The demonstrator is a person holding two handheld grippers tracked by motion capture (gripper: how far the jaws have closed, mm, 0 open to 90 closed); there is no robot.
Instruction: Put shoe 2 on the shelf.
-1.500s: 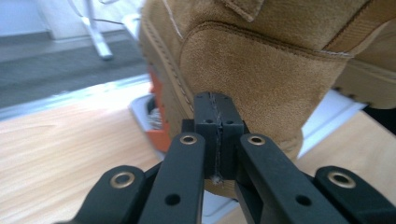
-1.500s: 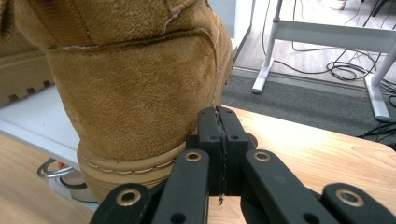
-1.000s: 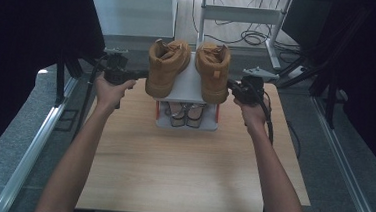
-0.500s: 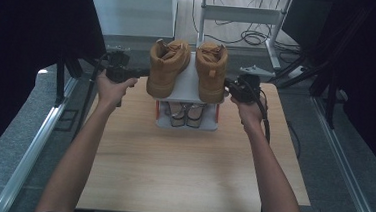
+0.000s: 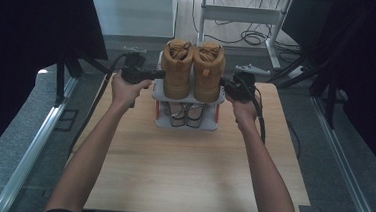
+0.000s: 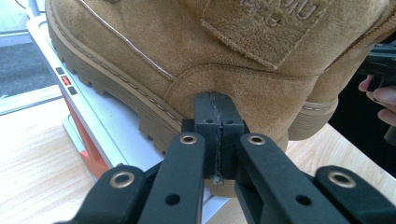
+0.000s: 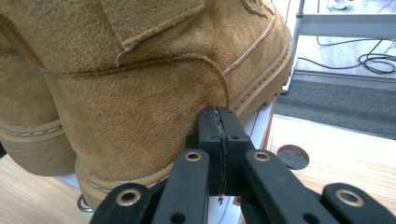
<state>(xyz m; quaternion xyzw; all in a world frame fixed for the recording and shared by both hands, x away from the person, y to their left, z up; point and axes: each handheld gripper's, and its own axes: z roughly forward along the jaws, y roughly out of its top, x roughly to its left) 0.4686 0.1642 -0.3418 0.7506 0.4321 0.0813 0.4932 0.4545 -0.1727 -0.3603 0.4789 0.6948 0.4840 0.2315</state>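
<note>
Two tan boots stand side by side, pressed together, on the top shelf of a small white shoe rack at the far middle of the desk, with a pair of sandals tucked on the shelf beneath. The left gripper has its jaws clenched flat together, grasping nothing, and its tip is pressed against the heel side of the left boot; the left gripper view shows that tip against the suede just above the sole. The right gripper is likewise clenched on nothing and touches the outer heel side of the right boot, as the right gripper view shows. The boots seem to be squeezed between the two tips, either to be straightened or to be lifted as a pair, and that is where trouble could start. Closed tips on soft suede give a small contact, so if one hand pushes harder than the other the pair could slide sideways and a sole could overhang the shelf edge. Pressure this low on a tall boot could also tip it over. Lifted like this, the boots could pivot and drop out between the tips. The light rack itself could skid or tilt on the smooth desk and spill the sandals.
</note>
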